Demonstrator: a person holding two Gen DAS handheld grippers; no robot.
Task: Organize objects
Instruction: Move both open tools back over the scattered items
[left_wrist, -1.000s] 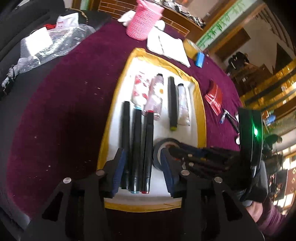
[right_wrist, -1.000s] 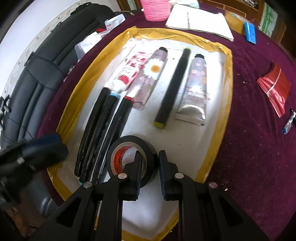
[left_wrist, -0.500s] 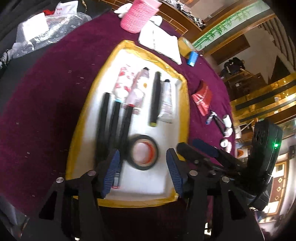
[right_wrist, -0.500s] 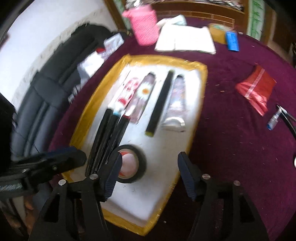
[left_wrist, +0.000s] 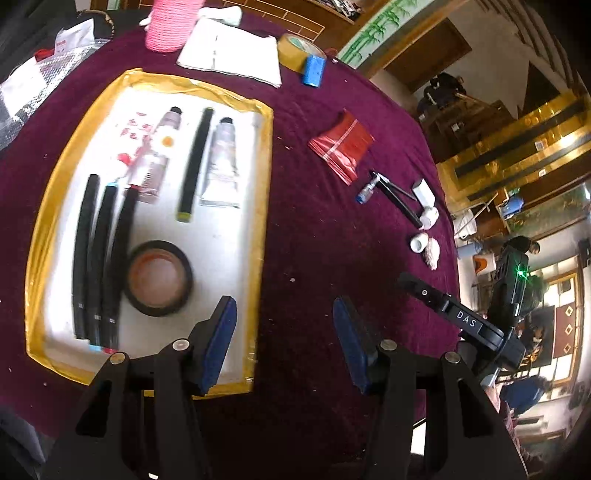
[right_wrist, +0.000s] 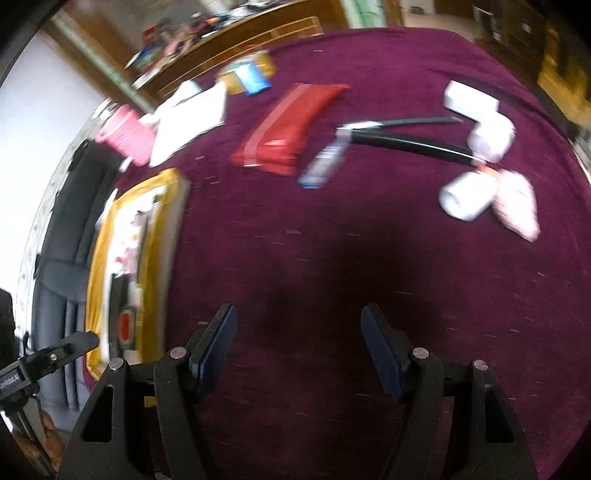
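A white tray with a yellow rim (left_wrist: 264, 192) lies on the purple cloth and holds three black markers (left_wrist: 99, 254), a black tape roll (left_wrist: 159, 273), tubes (left_wrist: 221, 162) and a black pen (left_wrist: 192, 166). My left gripper (left_wrist: 284, 336) stands open over the tray's right edge, nothing between its fingers. My right gripper (right_wrist: 297, 350) is open above bare purple cloth, right of the tray (right_wrist: 96, 258). Ahead of it lie a red pouch (right_wrist: 291, 125), a small blue-capped tube (right_wrist: 325, 162), a black pen (right_wrist: 406, 142) and white caps (right_wrist: 469, 195).
At the far side stand a pink cup (left_wrist: 170, 22), a white notebook (left_wrist: 232, 51), a brown tape roll (left_wrist: 295, 51) and a blue box (left_wrist: 314, 70). A black chair (right_wrist: 62, 258) sits left of the table. The right gripper's body (left_wrist: 461, 321) shows in the left wrist view.
The right gripper let go of the black tape roll on the tray, opened and swung right over the cloth. The left gripper opened off the markers and shifted right.
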